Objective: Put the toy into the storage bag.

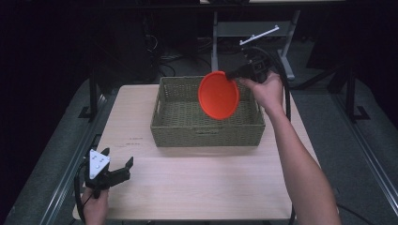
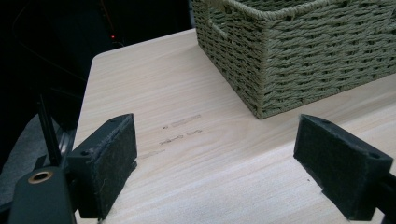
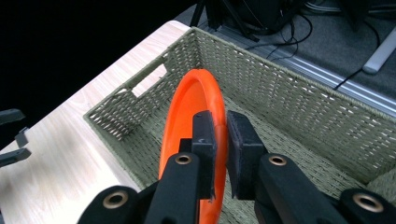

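Orange plate (image 1: 218,95) clamped edge-on in right gripper (image 3: 221,135), above basket (image 1: 178,126).

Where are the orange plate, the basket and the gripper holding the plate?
plate (image 1: 218,96): high view, its middle.
basket (image 1: 206,132): high view, front wall.
right gripper (image 3: 221,140): right gripper view, between its fingertips.

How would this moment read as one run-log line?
right gripper: shut on orange plate | plate: above basket | left gripper: open, idle

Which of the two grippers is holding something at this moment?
The right gripper: it is shut on the rim of the orange plate, held above the woven basket. The left gripper is open and empty, low over the table.
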